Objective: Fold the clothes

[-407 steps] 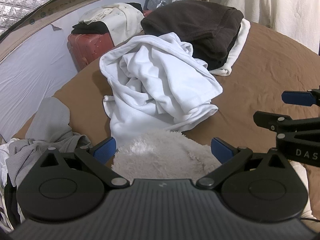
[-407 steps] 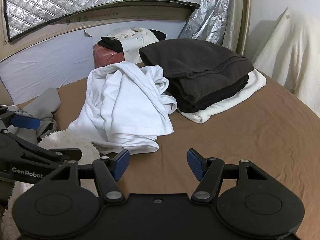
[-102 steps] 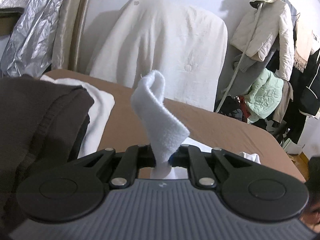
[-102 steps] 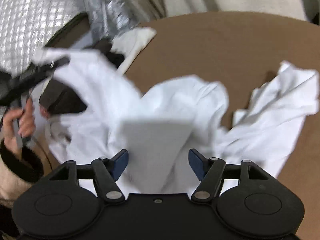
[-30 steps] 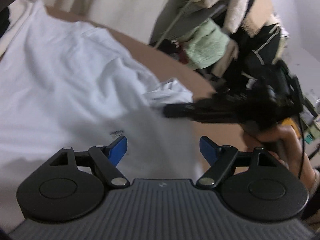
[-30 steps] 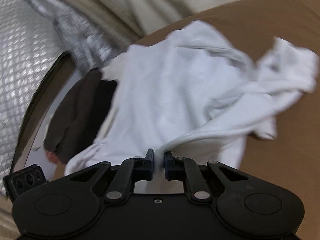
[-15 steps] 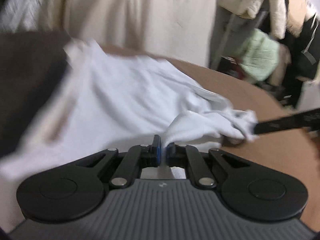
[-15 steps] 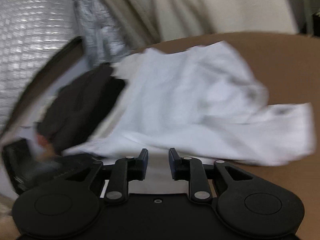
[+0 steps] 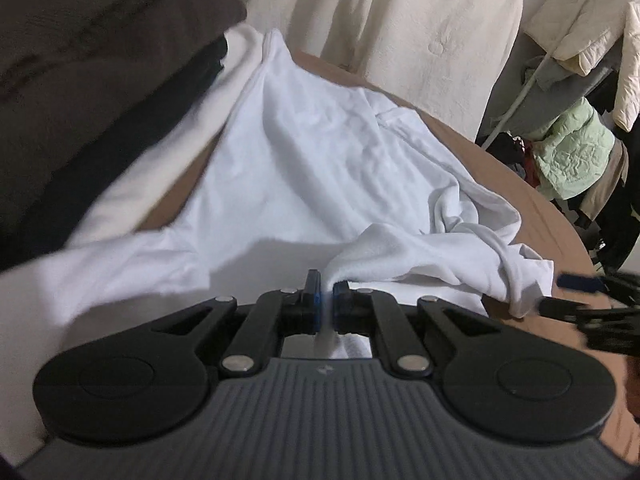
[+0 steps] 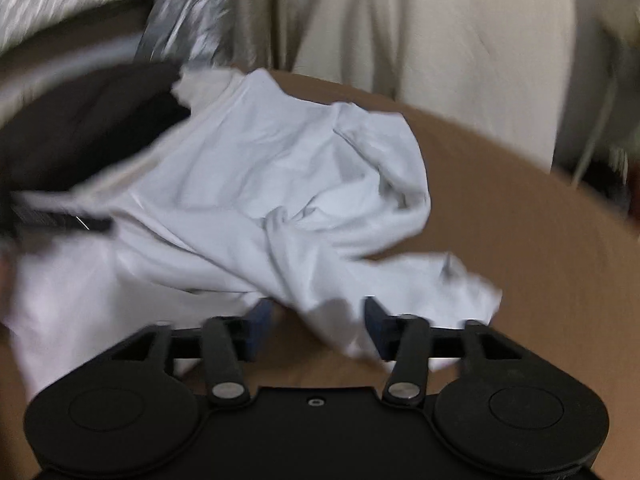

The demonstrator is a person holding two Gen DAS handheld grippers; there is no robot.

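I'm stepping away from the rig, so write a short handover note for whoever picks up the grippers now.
Left gripper: shut on a bunched edge of the white shirt.
Right gripper: its fingers have just been opening; shirt cloth lies loose between them, not pinched.
The shirt lies spread but wrinkled on the brown bed, beside the dark folded pile.
Done: shirt laid out.
Left: smooth it, then fold.

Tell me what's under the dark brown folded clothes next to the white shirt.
A cream-white garment lies under the dark brown pile, its edge sticking out toward the white shirt. Whatever else sits beneath is covered.
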